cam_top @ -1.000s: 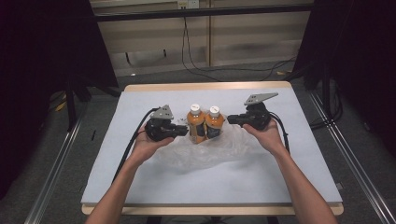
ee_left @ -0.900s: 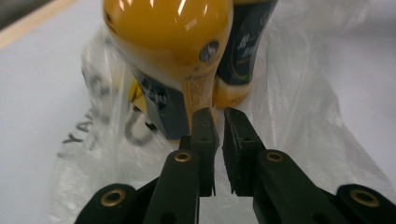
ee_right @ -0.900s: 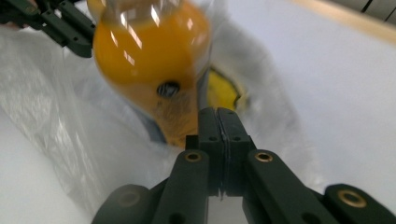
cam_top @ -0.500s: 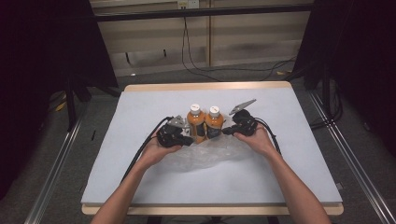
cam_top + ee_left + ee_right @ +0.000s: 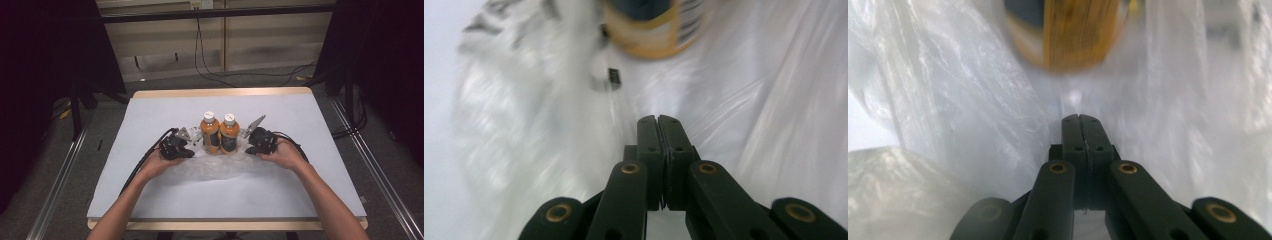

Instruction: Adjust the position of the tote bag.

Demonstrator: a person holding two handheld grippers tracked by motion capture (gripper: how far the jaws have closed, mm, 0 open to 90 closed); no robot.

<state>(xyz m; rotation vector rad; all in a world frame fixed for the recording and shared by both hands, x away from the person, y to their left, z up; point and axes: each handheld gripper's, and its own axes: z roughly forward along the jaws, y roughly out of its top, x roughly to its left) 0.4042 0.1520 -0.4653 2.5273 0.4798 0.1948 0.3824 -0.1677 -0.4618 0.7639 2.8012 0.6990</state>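
Two orange plastic bottles w/ white caps stand upright side by side, touching, roughly mid-table, a bit toward the far edge: left bottle, right bottle. Both sit on a crumpled clear plastic bag that spreads from their bases toward the near edge of the white-topped table.

Left gripper, black, is held low just left of the left bottle, near the bag's left edge; its cable trails off toward the near-left corner. In the left gripper view its jaws are pressed flat together, no gap, tips over the clear film, w/ the blurred bottom of an orange bottle ahead. The jaws have just been closing. Can't tell whether a fold of the film is caught between them; it's thin and the view is blurred.

Right gripper, black w/ a grey three-cornered plate on top, sits just right of the right bottle, on the bag's right edge. Right gripper view: jaws fully together as well, tips down in the plastic bag, w/ an orange bottle's base close ahead. Again, whether film is nipped I can't say.

Both forearms come in from the near edge, one each side of the bag.
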